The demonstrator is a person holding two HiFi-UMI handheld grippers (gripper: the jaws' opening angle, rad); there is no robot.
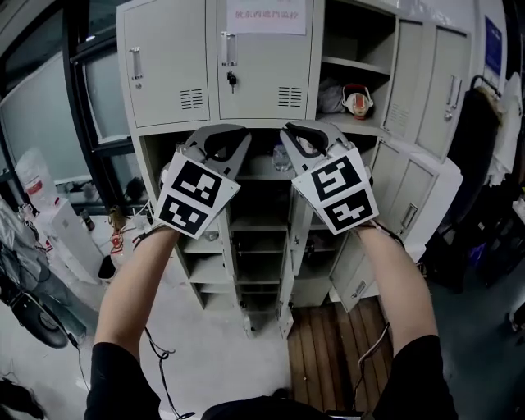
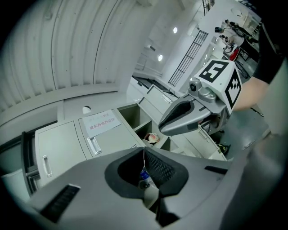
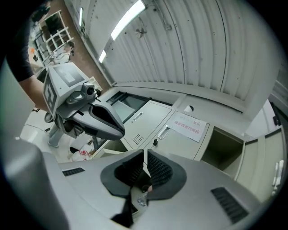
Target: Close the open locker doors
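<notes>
Nearest, left gripper and right gripper, both pinched closed, empty. Beyond: white ribbed ceiling, only in gripper views; tall pale-grey metal locker cabinet straight ahead; brown plank floor, only in head view; right-hand doors and narrow lower doors swung open.

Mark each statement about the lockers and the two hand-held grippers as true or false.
1. The left hand-held gripper grips a door handle. False: its jaws are together, with nothing between them.
2. A paper notice is stuck on a closed upper locker door. True.
3. Every locker door is closed. False: the upper right compartment and the lower compartments stand open.
4. A red and white object lies on a shelf in the upper right compartment. True.
</notes>
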